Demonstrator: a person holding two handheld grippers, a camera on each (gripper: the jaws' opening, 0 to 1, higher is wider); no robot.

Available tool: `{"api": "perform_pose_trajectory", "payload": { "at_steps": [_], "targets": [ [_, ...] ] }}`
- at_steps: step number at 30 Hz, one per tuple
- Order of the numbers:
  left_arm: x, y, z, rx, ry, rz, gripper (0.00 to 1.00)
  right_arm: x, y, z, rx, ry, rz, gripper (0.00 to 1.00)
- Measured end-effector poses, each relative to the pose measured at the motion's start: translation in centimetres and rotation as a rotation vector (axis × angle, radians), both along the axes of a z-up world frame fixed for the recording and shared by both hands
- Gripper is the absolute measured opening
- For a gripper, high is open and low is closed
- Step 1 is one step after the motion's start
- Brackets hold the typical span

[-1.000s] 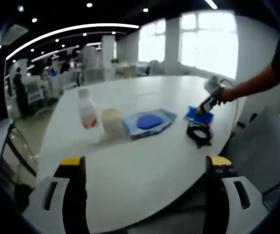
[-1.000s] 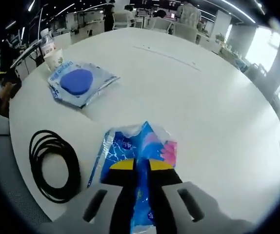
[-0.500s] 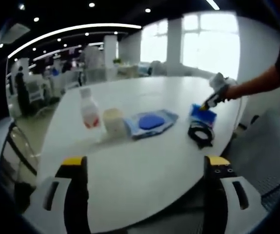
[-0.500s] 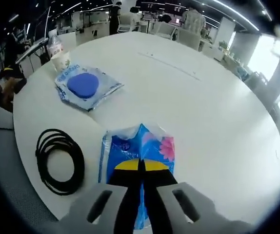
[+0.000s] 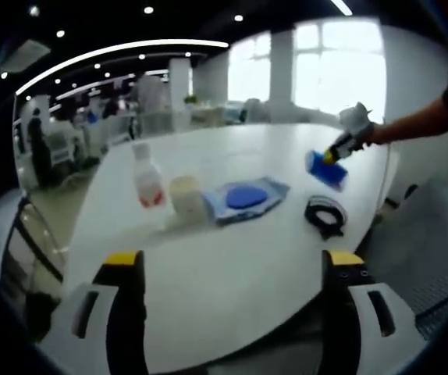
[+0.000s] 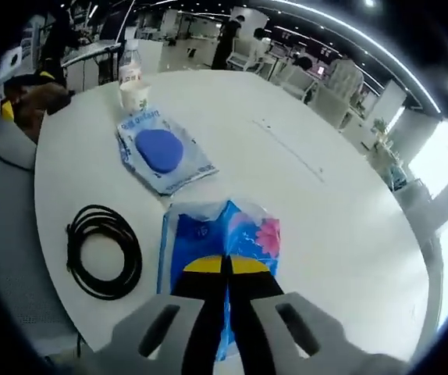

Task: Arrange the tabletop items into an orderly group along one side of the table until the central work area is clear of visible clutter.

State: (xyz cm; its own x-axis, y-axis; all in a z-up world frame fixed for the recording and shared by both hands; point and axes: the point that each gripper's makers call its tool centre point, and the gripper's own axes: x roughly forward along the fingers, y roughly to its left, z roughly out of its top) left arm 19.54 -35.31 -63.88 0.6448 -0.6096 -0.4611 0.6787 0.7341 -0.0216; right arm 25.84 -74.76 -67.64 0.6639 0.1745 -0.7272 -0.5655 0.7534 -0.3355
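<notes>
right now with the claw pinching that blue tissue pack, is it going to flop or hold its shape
Probably flop a little: the blue tissue pack is soft crinkled plastic, pinched at one end by the right claw. It looks light, since in the left gripper view it hangs off the white table from that small pinch. The glossy film could be slippery, so it may slide if swung.

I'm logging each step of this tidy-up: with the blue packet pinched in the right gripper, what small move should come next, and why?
Probably carry the blue packet toward the row of bottle, cup and blue pouch and set it down beside them. The right gripper already holds it off the table.
</notes>
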Motion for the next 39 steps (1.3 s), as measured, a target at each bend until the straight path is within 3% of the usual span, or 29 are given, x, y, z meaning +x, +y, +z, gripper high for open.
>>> {"api": "perform_pose_trajectory", "payload": {
  "at_steps": [16, 24, 27, 39],
  "targets": [
    [-0.2, -0.3, -0.3, -0.007, 0.013, -0.019, 0.95, 1.9, 1.7, 2.0, -0.079, -0.037, 0.261, 0.00],
    [-0.3, -0.4, -0.3, -0.004, 0.018, -0.021, 0.95, 2.6, 2.6, 1.7, -0.131, -0.028, 0.370, 0.00],
    [-0.3, -0.4, -0.3, -0.001, 0.020, -0.020, 0.94, 3.1, 2.5, 1.2, -0.190, -0.023, 0.426, 0.00],
    [-0.4, -0.3, -0.4, 0.013, 0.022, -0.025, 0.92, 4.3, 1.5, -0.8, -0.320, -0.007, 0.514, 0.00]
  ]
}}
